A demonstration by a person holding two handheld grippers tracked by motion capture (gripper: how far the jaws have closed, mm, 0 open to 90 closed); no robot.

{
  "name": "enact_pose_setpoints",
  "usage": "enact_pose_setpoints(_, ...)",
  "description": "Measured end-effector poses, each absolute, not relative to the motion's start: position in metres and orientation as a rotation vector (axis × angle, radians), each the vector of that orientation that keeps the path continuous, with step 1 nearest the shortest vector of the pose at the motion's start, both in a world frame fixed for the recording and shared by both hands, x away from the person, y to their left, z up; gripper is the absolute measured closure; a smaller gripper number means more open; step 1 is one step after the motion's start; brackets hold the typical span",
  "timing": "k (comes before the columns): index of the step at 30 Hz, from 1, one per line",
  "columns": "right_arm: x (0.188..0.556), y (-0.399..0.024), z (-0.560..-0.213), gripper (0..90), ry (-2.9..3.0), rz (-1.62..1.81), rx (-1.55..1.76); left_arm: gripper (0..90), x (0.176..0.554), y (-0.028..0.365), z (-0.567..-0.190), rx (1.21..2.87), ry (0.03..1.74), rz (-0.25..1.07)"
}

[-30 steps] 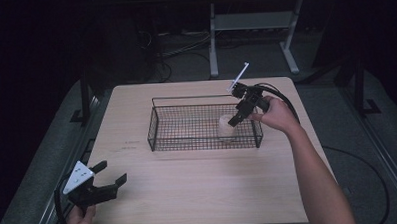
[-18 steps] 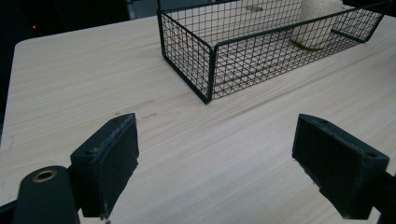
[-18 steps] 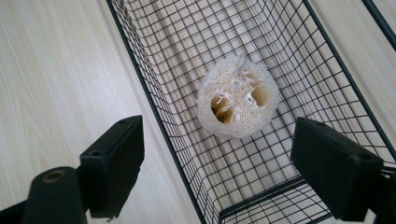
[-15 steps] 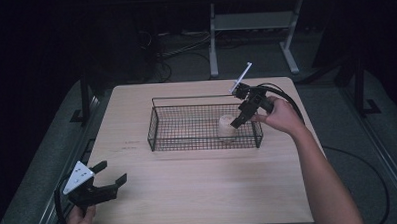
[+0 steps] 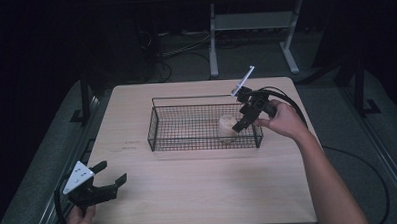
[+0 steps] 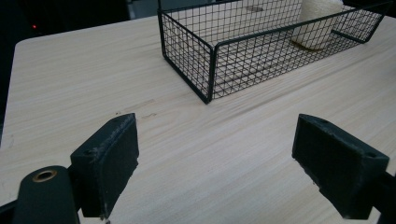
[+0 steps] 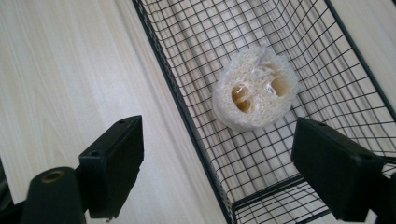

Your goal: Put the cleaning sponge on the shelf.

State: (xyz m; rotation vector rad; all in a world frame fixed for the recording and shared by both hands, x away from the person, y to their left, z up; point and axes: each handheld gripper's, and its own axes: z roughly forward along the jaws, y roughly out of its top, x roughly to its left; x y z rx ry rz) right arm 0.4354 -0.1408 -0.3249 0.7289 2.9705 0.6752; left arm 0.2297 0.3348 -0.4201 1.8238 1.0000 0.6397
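Fingers [image 7: 345,182] wide apart, loofah [image 7: 254,88] untouched

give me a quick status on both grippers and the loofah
Right gripper open above the wire basket, jaws just opened, nothing between them. Loofah upright inside the basket, released. Left gripper open, idle at the table's near left corner. Nothing in the way.

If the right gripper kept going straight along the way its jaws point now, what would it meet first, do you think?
Most likely the loofah piece, standing in the wire basket. The right gripper is open and aims down at it, nothing lying between. One jaw sits outside the basket wall, so it might catch the rim first; depth is hard to judge.
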Motion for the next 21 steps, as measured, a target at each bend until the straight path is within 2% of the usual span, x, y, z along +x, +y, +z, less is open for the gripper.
enact_pose_setpoints(21,0.408,-0.156,-0.331,16.6,2.968,0.698,0.731,13.8,0.229,0.334,-0.420,1.826,1.002,0.638)
